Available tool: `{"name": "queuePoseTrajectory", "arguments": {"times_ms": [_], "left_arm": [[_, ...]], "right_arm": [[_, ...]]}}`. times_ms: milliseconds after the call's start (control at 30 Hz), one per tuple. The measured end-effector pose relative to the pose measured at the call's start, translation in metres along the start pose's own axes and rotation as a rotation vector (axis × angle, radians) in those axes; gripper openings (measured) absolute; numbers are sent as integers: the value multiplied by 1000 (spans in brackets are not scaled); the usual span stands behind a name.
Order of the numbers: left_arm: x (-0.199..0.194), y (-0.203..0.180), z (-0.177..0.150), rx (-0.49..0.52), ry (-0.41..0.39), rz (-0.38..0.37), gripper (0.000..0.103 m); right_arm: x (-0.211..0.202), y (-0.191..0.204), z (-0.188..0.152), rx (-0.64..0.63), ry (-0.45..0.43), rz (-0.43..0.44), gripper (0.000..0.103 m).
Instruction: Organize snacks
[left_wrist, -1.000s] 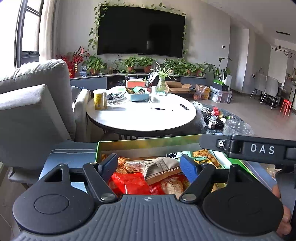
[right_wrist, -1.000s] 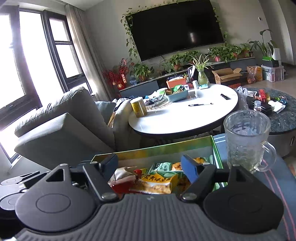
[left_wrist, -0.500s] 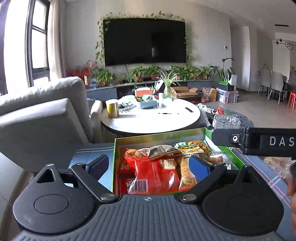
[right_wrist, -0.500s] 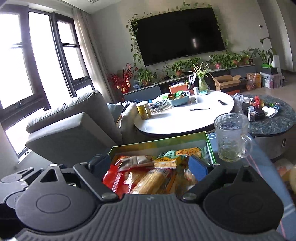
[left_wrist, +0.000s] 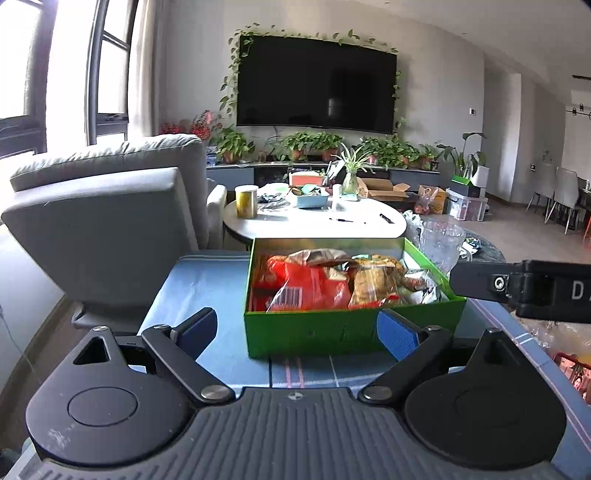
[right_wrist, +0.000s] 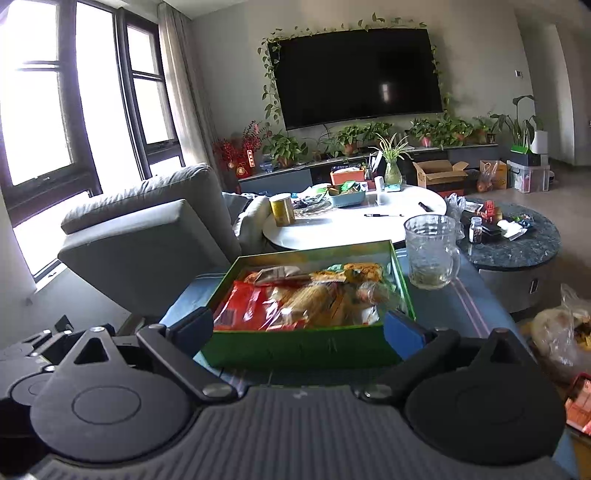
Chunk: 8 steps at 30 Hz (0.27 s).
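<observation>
Daylight from tall windows fills a living room with a wall-mounted television framed by trailing vines and a row of potted plants beneath it. Nearest the cameras stands a table under a blue striped cloth, and on it sits the green box, open-topped and packed with snacks: a red packet lies toward the box's left side, yellow-orange packets fill the middle, and a grey-brown pouch rests along the far wall. A clear glass mug stands on the cloth just beside the box's far right corner. Off the right edge of the cloth, a clear plastic bag holds more items that are too blurred to identify.

Left gripper has its jaws spread wide and empty, hanging just short of the box's near wall with nothing between the blue pads. Right gripper is likewise parted and holds nothing, its pads flanking the near corners of the box without touching it.

Beyond the cloth, a grey armchair sits to the left, and a white round table carries a gold tin, a small blue basket and pens. A dark stone-topped side table stands at the right.
</observation>
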<state>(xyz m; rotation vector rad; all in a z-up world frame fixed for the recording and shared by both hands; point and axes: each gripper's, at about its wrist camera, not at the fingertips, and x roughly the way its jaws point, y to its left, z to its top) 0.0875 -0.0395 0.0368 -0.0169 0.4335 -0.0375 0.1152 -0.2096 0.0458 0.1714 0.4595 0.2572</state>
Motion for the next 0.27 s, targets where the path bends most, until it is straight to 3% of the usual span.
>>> {"name": "queuePoseTrajectory", "arguments": {"times_ms": [267], "left_arm": [[-20, -9, -3, 21, -24, 1, 93]], "right_arm": [[-7, 3, -8, 4, -8, 9, 77]]}}
